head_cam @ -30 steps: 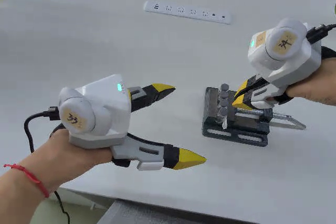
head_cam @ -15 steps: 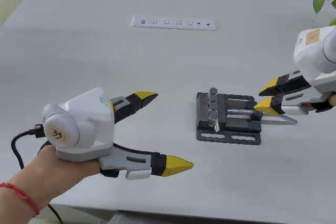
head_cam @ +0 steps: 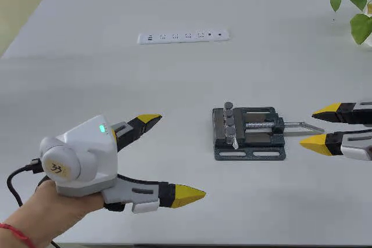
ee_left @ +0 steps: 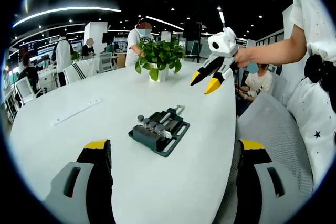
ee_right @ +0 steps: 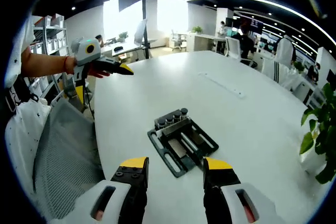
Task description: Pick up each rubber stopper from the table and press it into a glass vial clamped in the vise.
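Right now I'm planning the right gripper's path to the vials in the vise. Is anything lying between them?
No separate object lies between them. The right gripper is open, off to the side of the vise. The only thing in the gap is the vise's own handle, which sticks out towards that gripper. The vials stand at the vise's far end.

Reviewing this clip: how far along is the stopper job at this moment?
Nearly or fully finished. Done: the clear glass vials clamped in the dark metal vise carry dark grey rubber stoppers. In hand: nothing; the left gripper and right gripper are open, empty, and apart from the vise. Left: perhaps the nearest vial, whose top is too small to judge.
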Demonstrator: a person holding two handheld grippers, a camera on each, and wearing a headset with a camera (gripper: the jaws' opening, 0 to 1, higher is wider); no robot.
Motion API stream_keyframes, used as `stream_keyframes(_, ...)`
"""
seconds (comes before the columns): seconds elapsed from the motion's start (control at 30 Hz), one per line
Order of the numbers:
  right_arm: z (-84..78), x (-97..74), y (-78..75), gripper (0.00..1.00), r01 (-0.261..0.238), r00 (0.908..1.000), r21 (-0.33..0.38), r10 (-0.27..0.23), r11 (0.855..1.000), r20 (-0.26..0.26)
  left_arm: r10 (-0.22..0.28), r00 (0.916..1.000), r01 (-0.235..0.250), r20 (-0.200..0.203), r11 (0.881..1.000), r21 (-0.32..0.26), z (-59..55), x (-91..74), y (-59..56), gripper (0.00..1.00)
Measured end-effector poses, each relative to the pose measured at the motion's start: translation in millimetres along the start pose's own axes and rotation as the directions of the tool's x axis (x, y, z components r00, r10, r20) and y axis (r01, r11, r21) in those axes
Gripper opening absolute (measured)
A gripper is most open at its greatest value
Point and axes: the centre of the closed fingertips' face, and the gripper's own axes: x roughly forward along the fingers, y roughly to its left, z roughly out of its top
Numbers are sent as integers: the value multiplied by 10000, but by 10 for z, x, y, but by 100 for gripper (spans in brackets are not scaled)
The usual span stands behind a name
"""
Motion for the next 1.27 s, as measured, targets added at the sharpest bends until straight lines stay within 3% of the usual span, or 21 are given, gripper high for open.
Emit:
stream_keyframes(0.37,-170,-103,131,66,-50,9914,392,-2,9992,1308,197,9995,-196,-240,9998,64,-81,1,16,99)
stream_keyframes(0.53,-222,-64,184,76,-81,9884,465,10,9989,1521,409,9988,-408,-274,9992,50,-136,5,42,99)
stream_keyframes(0.83,-171,-19,158,81,188,9852,484,-267,9987,1695,727,9971,-727,-240,9974,14,-154,39,124,99)
stream_keyframes(0.97,-178,7,108,81,134,9841,559,-230,9983,1762,858,9958,-860,-322,9963,-49,-281,35,246,99)
stream_keyframes(1.27,-187,62,92,81,95,9853,535,-184,9985,1699,875,9956,-881,-320,9960,-164,-281,44,258,99)
